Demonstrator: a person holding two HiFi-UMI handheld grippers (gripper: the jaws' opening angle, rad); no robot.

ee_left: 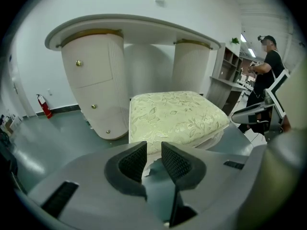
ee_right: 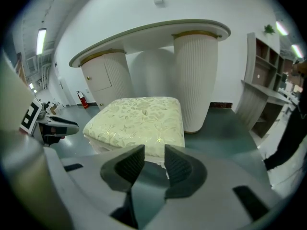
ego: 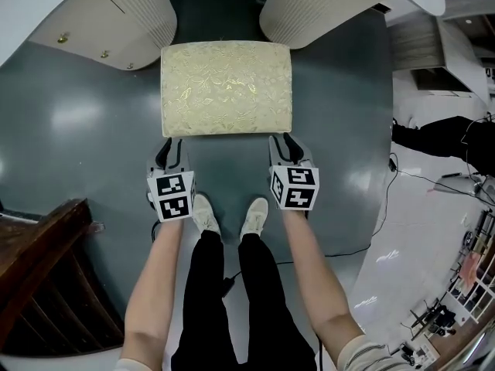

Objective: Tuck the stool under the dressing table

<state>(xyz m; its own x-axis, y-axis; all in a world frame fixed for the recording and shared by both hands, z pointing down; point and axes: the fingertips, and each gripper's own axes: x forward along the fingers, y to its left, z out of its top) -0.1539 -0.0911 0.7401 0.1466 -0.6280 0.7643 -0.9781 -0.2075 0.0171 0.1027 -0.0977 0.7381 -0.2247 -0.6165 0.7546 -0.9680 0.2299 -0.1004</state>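
Note:
The stool (ego: 227,89), with a cream floral cushion, stands on the grey floor just in front of the dressing table's two ribbed white pedestals (ego: 116,14), its far edge at the gap between them. My left gripper (ego: 172,149) hangs at the stool's near left corner and my right gripper (ego: 285,147) at the near right corner. Both are open, with nothing between their jaws. In the left gripper view the left gripper (ee_left: 153,152) stops short of the cushion (ee_left: 175,115). The right gripper view shows the right gripper (ee_right: 154,157) likewise short of the cushion (ee_right: 139,119), below the tabletop (ee_right: 148,32).
A dark wooden piece of furniture (ego: 39,261) stands at the lower left. Cables (ego: 402,176) trail over the white floor on the right. A person (ee_left: 268,66) stands by a shelf unit (ee_left: 230,66) to the right. My feet (ego: 232,215) are just behind the stool.

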